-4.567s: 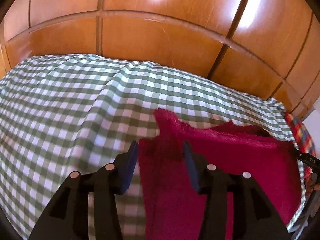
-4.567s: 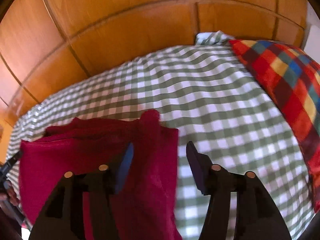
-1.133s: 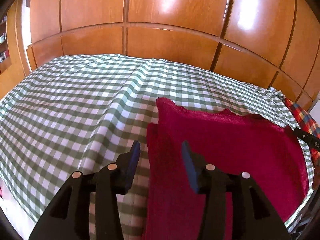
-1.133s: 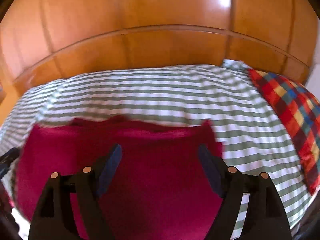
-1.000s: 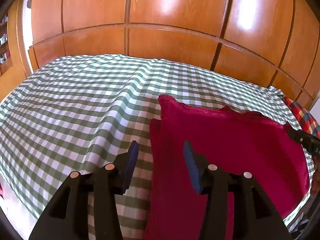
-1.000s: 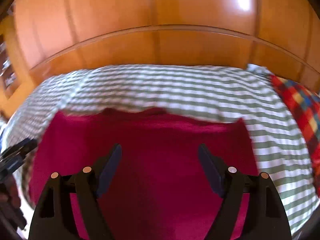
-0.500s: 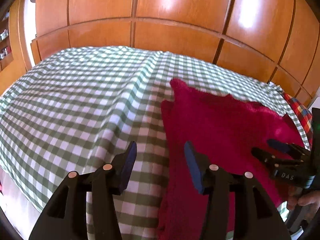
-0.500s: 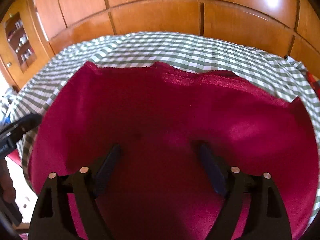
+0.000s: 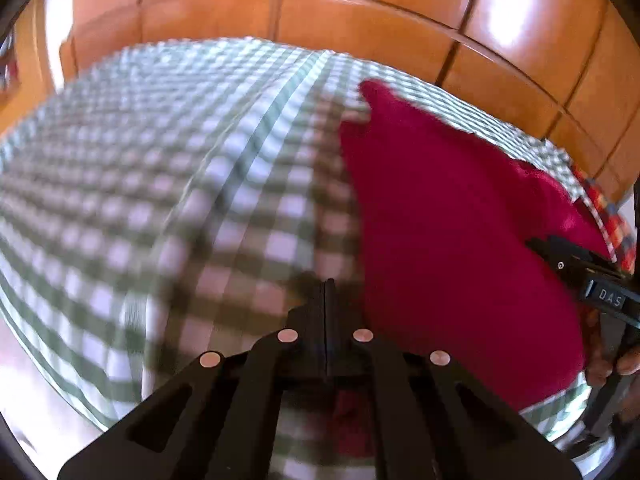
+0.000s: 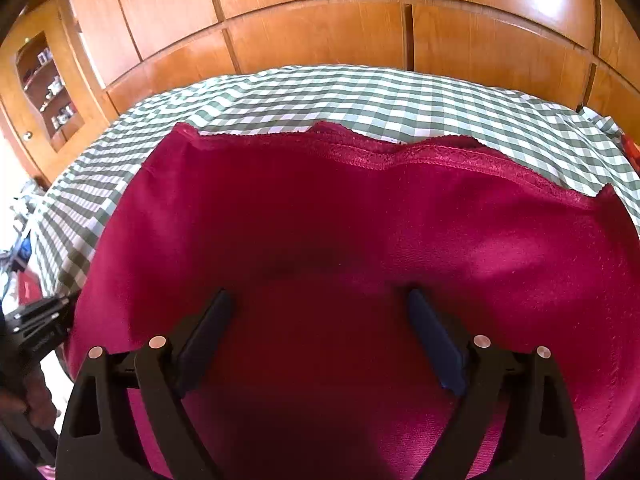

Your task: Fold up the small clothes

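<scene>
A dark red fleecy cloth [image 10: 360, 216] lies spread flat on the green-checked bed [image 10: 360, 92]; its far hem is wavy. My right gripper [image 10: 318, 296] hovers low over the cloth's near middle, its jaws wide and still opening, with cloth beneath them but nothing pinched. My left gripper [image 9: 326, 284] is shut at the cloth's [image 9: 448, 208] left edge, tips together over the checked sheet, and no fabric shows between them. A bit of red shows under its arms. The right gripper's fingers [image 9: 576, 264] reach in from the right edge of the left wrist view.
Wooden wardrobe panels [image 10: 320, 32] stand behind the bed. A red, blue and yellow plaid pillow [image 9: 612, 220] lies at the bed's right end. A small shelf niche [image 10: 52, 88] is at far left. The bed's near edge [image 9: 60, 360] drops off at lower left.
The left gripper went from half open to shut and sank toward the bed by the cloth's left edge. The right gripper came down low over the cloth and its jaws spread a little wider.
</scene>
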A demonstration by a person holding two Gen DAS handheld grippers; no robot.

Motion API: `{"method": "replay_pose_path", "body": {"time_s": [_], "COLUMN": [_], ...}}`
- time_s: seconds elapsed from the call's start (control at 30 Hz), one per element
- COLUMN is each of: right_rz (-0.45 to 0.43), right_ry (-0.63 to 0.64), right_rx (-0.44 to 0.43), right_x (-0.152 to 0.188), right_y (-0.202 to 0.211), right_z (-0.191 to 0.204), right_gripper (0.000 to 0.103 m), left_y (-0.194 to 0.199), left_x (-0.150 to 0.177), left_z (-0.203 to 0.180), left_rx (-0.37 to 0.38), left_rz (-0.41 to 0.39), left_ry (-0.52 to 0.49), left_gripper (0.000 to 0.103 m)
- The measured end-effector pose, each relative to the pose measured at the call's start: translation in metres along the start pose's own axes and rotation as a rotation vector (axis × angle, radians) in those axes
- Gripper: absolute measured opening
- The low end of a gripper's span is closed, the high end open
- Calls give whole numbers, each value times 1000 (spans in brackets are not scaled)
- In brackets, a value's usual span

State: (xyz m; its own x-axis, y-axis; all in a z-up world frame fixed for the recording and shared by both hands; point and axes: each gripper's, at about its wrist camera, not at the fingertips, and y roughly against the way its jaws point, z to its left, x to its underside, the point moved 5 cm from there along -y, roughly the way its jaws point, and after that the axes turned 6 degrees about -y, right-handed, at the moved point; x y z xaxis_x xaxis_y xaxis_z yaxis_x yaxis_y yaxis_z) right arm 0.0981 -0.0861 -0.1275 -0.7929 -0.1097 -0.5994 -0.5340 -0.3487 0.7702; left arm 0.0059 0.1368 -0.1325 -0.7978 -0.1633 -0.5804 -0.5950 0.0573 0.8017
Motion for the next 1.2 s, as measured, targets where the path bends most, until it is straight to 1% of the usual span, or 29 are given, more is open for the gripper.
{"method": "replay_pose_path", "body": {"time_s": [0.07, 0.1, 0.13, 0.17, 0.2, 0.23, 0.27, 0.33, 0.37, 0.53, 0.6, 0.63, 0.67, 0.7, 0.77, 0.83, 0.87, 0.9, 0.93, 1.0, 1.07, 1.13, 1.2], "right_rz": [-9, -12, -14, -16, -19, -21, -25, -33, -37, -48, -53, -55, -56, -58, -62, -66, -66, -68, -69, -72, -75, -76, -76], "right_ry": [0, 0, 1, 1, 0, 0, -1, 0, 0, 0, 1, 0, 3, 3, 7, 7, 7, 8, 8, 8, 9, 9, 9], "right_rx": [0, -2, -3, -4, -5, -6, -6, -7, -8, -11, -13, -14, -14, -11, -9, -11, -11, -11, -11, -12, -12, -12, -12], "right_x": [1, 1, 1, 1, 1, 1, 1, 2, 2, 2, 2, 2, 2, 2, 3, 3, 3, 3, 3, 3, 3, 4, 4], "right_y": [0, 0, 0, 0, 0, 1, 1, 1, 1, 1, 1, 1, 1, 1, 1, 1, 1, 1, 1, 1, 1, 1, 1], "right_z": [0, 0, 0, -1, -1, -1, -1, -1, -1, -1, -2, -2, -2, -1, 1, 1, 1, 1, 1, 1, 0, 0, 0], "right_gripper": [89, 89, 89, 89, 89, 89, 89, 89, 89, 89, 89, 89, 89, 89, 89, 89, 89, 89, 89, 89, 89, 89, 89], "left_y": [11, 17, 21, 25, 28, 33, 35, 33, 29, 7, -8, -13, -20, -26, -30, -25, -22, -16, -12, -1, 9, 18, 25], "left_x": [0, -3, -5, -9, -12, -19, -25, -37, -41, -60, -65, -64, -64, -61, -56, -55, -55, -55, -55, -58, -61, -64, -67], "left_z": [2, 2, 2, 1, 1, 1, -1, -8, -12, -28, -35, -37, -35, -33, -30, -30, -29, -28, -28, -29, -32, -37, -41], "left_rx": [-27, -57, -57, -41, -30, -17, 6, 37, 41, 93, 100, 75, 47, 44, 50, 36, 25, -10, -35, -75, -111, -127, -118], "left_rz": [-25, -46, -55, -66, -79, -103, -116, -120, -119, -83, -51, -35, -31, -28, -35, -46, -49, -60, -74, -102, -124, -146, -163], "left_ry": [-23, -36, -40, -34, -22, 1, 7, -3, -9, -30, -60, -82, -88, -78, -47, -29, -20, -14, -15, -30, -54, -70, -78], "left_gripper": [0, 0, 8, 25, 37, 54, 56, 56, 56, 56, 28, 12, 11, 11, 12, 18, 26, 31, 39, 41, 47, 48, 50]}}
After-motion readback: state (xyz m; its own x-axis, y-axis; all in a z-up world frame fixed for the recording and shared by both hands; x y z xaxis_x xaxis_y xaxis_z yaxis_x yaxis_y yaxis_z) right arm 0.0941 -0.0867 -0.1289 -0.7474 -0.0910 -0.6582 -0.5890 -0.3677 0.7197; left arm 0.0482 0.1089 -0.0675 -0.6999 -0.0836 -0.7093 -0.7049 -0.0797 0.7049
